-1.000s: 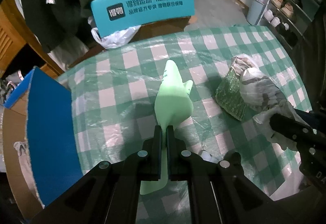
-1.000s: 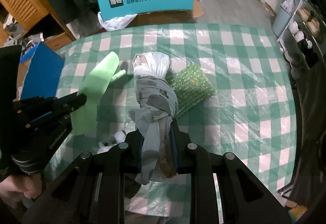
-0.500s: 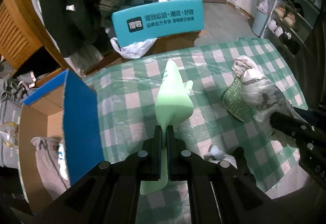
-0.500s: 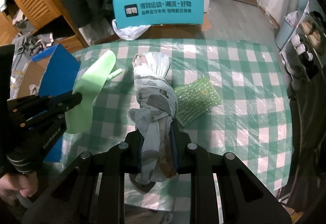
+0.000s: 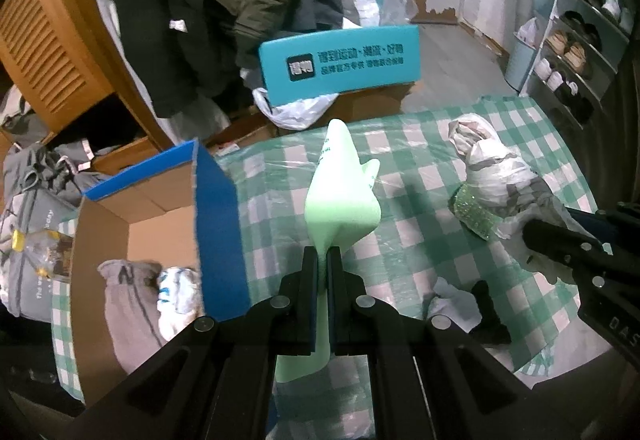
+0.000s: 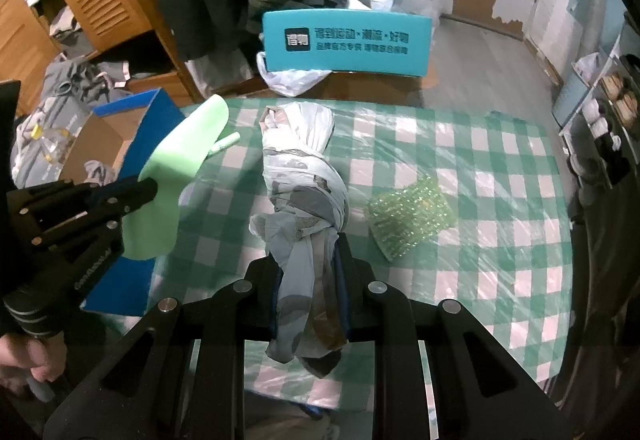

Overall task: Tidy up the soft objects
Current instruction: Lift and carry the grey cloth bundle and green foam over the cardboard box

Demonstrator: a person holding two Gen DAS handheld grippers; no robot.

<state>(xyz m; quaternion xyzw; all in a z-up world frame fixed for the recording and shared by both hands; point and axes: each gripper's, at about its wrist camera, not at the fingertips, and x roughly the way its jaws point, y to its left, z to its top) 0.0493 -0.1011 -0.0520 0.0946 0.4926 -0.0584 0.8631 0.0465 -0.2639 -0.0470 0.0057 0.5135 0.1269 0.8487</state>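
Both jaws are gripping items, left gripper [image 5: 323, 260] pinching green foam [image 5: 342, 196], right gripper [image 6: 310, 272] clamping knotted cloth [image 6: 304, 176], heading beside the part-filled box [image 5: 160, 208]; sponge [image 6: 408, 220] is waiting on the table [image 6: 500, 168].

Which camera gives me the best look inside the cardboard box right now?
The left wrist view. It looks down into the open cardboard box, showing grey cloth and a white item already inside. The right wrist view catches only a corner of it, mostly hidden behind the left gripper and green foam.

Matt green foam sheet [image 5: 340, 200], knotted cloth bundle [image 6: 304, 180], glossy plastic-covered checked tablecloth [image 6: 480, 168], glittery green pouch [image 6: 408, 218].
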